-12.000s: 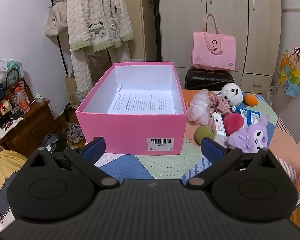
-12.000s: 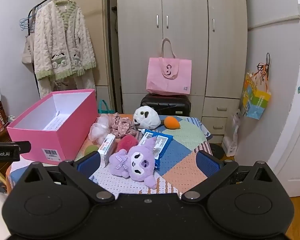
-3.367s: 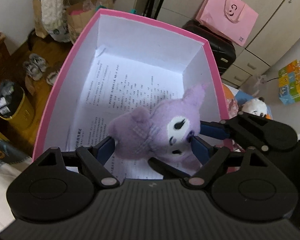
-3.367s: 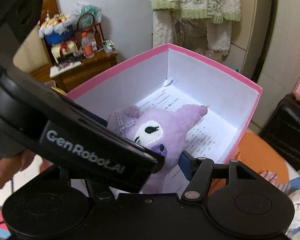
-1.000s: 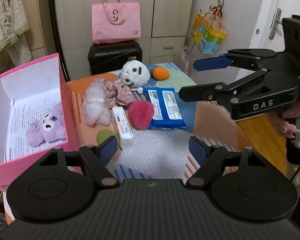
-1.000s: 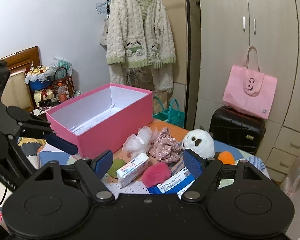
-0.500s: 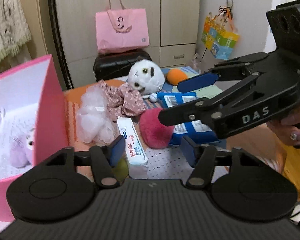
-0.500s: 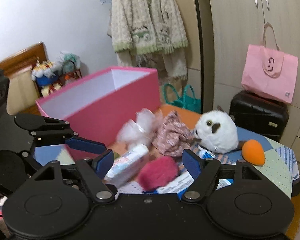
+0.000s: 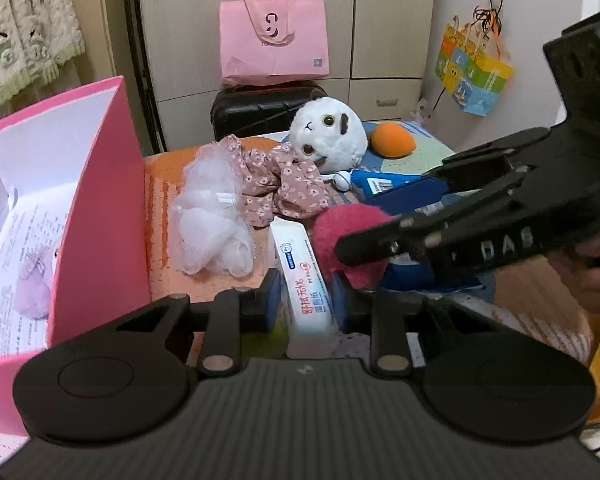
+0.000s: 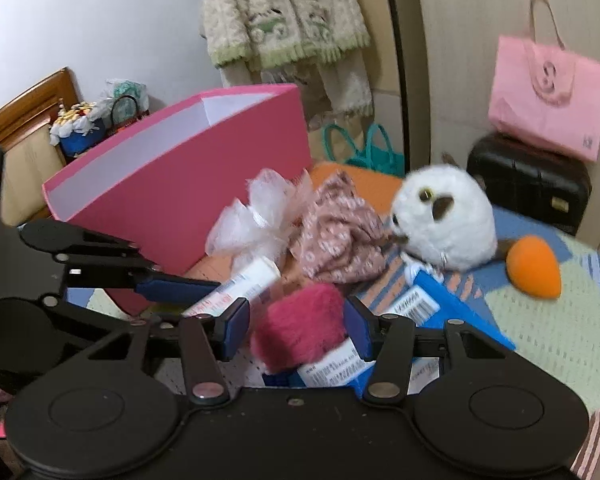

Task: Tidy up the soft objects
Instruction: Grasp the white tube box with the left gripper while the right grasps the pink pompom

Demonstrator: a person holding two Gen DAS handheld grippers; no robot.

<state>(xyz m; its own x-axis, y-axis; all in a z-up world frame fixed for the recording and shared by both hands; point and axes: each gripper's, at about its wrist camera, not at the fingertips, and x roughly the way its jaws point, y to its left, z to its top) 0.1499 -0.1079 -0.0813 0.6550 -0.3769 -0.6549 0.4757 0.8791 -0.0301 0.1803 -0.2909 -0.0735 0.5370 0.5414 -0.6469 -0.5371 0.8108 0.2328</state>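
Note:
My left gripper has its jaws close around a white wet-wipes pack on the table; contact is hard to tell. My right gripper straddles a magenta fluffy pompom, jaws partly open, pads beside it. The pompom also shows in the left wrist view. A purple plush lies inside the pink box. A white mesh puff, a floral scrunchie, a white round plush and an orange sponge lie on the table.
A blue wipes packet lies under the pompom. A green ball peeks below the wipes pack. A black suitcase with a pink bag stands behind the table. The quilted tablecloth extends right.
Both grippers have moved down and in toward the table. The left jaws have narrowed around the wipes pack. The right jaws have narrowed around the magenta pompom.

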